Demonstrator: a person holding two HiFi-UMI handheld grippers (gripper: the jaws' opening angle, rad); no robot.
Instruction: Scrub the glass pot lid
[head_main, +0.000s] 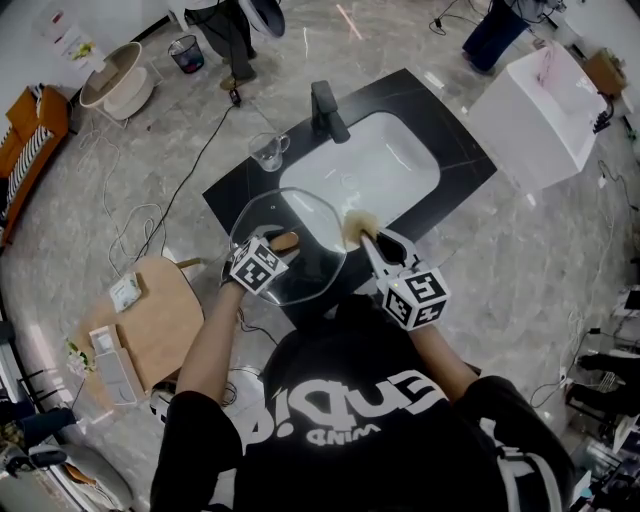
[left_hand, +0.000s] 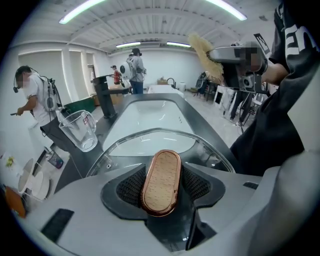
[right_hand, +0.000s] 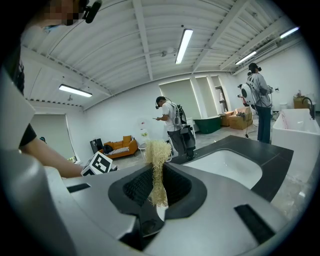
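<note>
Where a black table with a white sink stands on a grey marbled floor, the left tool is clamped on the wooden knob of the glass pot lid, which is held over the table's near edge. The right tool pinches a straw-coloured fibre scrubber near the lid's right rim.

Left tongs gripping glass lid — right tongs holding scrubber, sink beyond
</note>
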